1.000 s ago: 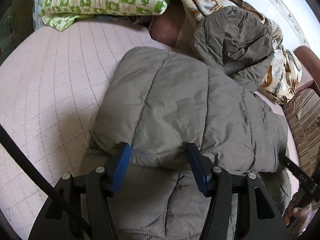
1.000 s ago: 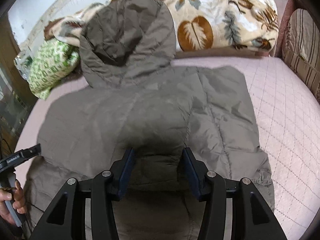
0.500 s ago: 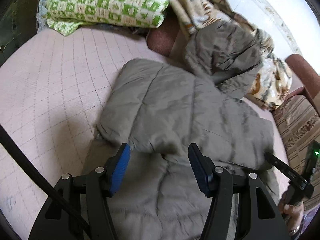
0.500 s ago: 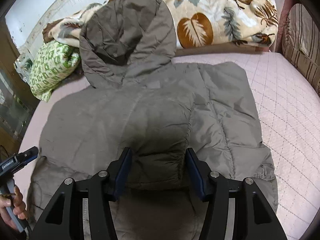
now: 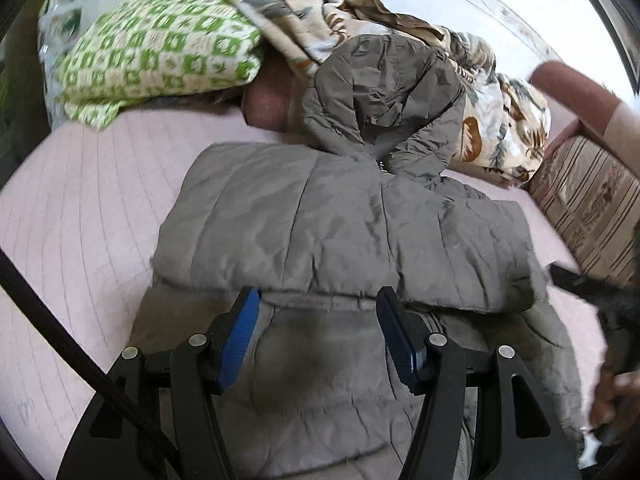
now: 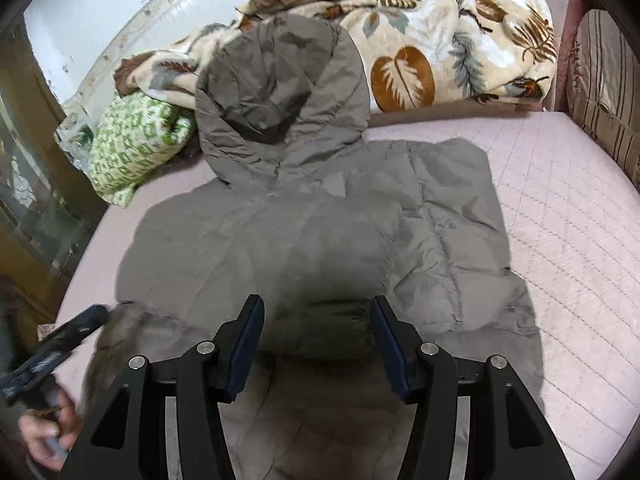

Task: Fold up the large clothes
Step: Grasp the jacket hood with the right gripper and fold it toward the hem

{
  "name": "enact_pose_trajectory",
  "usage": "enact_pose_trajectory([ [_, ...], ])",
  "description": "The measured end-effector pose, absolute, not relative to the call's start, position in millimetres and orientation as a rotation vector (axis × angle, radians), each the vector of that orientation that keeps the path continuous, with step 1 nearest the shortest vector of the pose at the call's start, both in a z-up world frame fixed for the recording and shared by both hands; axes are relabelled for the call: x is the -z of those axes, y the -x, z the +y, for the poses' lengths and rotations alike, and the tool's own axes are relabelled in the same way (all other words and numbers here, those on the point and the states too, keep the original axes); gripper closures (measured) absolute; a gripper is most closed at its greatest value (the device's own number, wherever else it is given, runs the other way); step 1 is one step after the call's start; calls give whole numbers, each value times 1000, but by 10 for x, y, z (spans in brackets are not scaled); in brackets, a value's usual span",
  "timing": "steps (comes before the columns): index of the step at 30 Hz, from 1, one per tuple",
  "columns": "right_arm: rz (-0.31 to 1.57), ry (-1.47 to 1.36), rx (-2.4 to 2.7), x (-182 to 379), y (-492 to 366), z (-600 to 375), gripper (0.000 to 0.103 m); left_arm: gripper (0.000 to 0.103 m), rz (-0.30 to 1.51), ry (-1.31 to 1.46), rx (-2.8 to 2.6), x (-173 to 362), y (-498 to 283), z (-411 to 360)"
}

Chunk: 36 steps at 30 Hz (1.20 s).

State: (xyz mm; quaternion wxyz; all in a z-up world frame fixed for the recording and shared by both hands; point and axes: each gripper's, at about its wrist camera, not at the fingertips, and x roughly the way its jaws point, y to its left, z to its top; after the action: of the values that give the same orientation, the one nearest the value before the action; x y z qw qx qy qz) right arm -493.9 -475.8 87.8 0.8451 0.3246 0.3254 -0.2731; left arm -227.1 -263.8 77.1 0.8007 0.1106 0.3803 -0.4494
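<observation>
Leftmost, a green-and-white patterned blanket lies bunched at the far corner of the pink quilted mattress, pushed aside, it seems, so that the middle of the bed serves as a folding surface. Next, the left gripper hangs above the near part of the grey-brown padded jacket; its blue-padded jaws stand apart with nothing pinched between them, only the jacket's lower panel showing through the gap. Centrally, the jacket lies spread flat on the mattress with both sleeves laid across the body, one reaching in from each side, so that the garment is narrowed before any lengthwise fold; the cuff ends fall just ahead of the two grippers. Its hood is propped against the leaf-print blanket heaped along the wall, probably because the jacket is longer than the free stretch of bed. Further right, the right gripper is likewise spread and empty, poised over a sleeve cuff without pressing it. Judged from this layout, the sleeve folds are done and the hem-to-collar fold remains; the slick, puffy fabric may spring open once released. At the far right a striped cushion stands against the bed's end, clear of the work.
</observation>
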Motion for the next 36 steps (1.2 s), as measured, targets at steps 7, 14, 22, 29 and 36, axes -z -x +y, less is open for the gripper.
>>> enact_pose_trajectory([
  [7,620,-722,569,-1693,4779,-5023,30,43,787,-176,1040,-935,2202,-2827],
  [14,534,-889,589,-2468,4012,-5771,19,43,767,-177,1024,-886,2158,-2815],
  [22,518,-1108,678,-2340,3140,-6707,19,43,693,-202,1022,-891,2174,-2776],
  [29,461,-1274,768,-1909,2763,-7341,19,43,692,-188,1031,-861,2114,-2786],
  [36,443,-1387,772,-1400,2637,-7539,30,43,734,-174,1029,-786,2020,-2822],
])
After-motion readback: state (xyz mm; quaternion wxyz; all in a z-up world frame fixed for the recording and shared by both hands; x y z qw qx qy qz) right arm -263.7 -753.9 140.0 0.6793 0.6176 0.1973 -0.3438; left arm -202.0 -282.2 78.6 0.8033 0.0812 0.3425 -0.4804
